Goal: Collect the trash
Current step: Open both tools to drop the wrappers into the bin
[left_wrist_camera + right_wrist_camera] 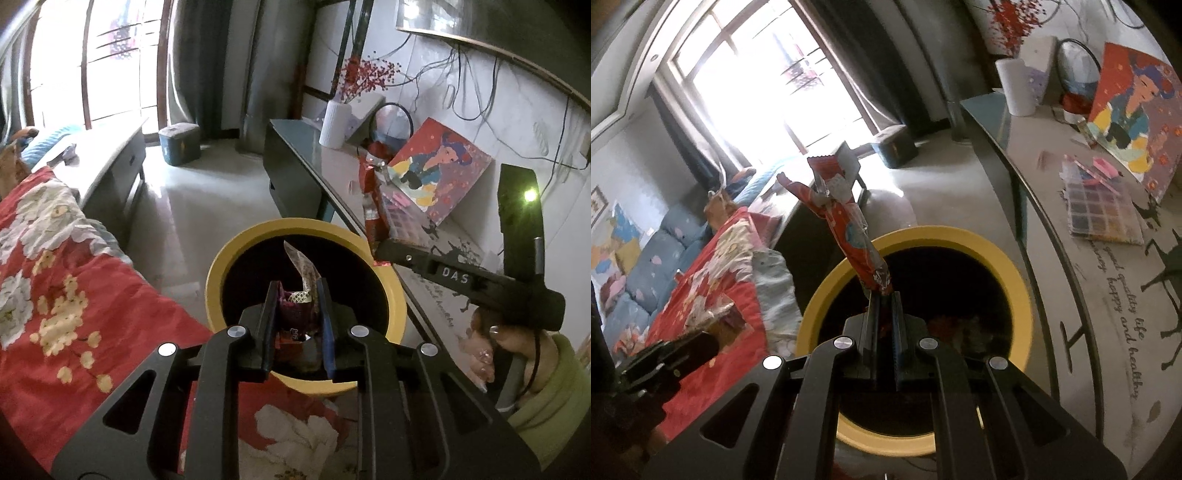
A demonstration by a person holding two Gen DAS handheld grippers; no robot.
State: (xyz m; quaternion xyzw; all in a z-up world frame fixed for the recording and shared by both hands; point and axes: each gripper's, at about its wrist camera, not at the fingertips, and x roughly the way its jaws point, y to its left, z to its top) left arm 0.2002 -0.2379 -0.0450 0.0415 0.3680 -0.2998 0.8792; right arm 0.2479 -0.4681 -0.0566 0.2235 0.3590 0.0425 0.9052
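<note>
A yellow-rimmed trash bin with a dark inside stands on the floor between the bed and the table; it also shows in the right wrist view. My left gripper is shut on a crumpled purple and white wrapper and holds it over the bin's mouth. My right gripper is shut on a long red snack wrapper that sticks up above the bin's rim. The right gripper's body shows at the right in the left wrist view, the left one's at lower left in the right wrist view.
A bed with a red flowered quilt lies left of the bin. A glass-topped table on the right carries a painting, a colour palette box and a white vase. A small blue box sits on the floor by the window.
</note>
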